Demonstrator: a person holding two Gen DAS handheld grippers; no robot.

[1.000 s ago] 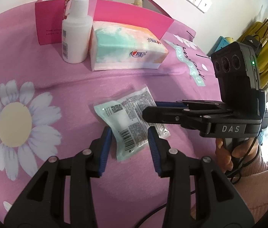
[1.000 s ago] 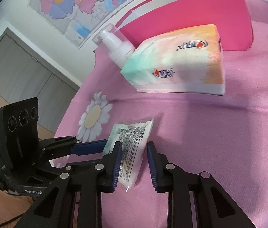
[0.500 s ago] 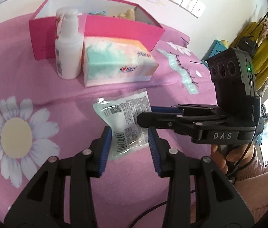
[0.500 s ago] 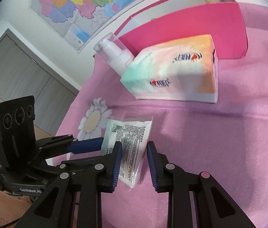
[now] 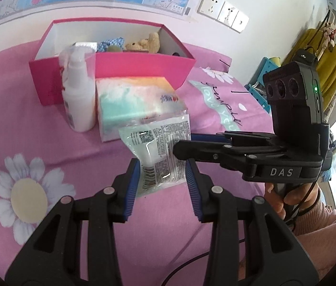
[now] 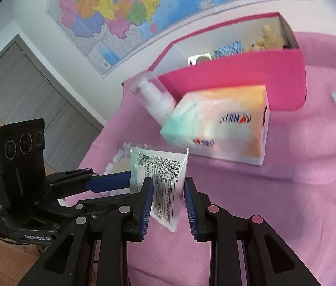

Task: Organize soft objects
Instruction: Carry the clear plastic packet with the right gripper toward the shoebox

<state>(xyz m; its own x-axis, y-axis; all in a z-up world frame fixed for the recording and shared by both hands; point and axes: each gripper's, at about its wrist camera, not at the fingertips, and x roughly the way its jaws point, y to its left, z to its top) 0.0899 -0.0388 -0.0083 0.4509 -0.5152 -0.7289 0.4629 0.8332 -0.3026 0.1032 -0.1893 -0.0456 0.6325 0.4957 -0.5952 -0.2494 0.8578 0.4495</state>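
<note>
Mid-carry: packet (image 5: 159, 152) pinched by both grippers, L (image 5: 163, 178) & R (image 6: 168, 199), jaws narrow on it, above bedspread (image 5: 25, 124) nr front edge. Next: over to box (image 5: 144, 65), w/ both grips kept level.

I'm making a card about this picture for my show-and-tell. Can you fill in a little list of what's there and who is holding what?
held thing: a soft printed packet, lifted off the bed cover
left gripper: shut on one end of the packet
right gripper: shut on the other end
in front of the box: tissue pack with a pump bottle beside it
box: pink box, open at the top
inside the box: teddy bear, blue checked cloth, a silvery packet
surface: pink bed cover with daisies
</note>
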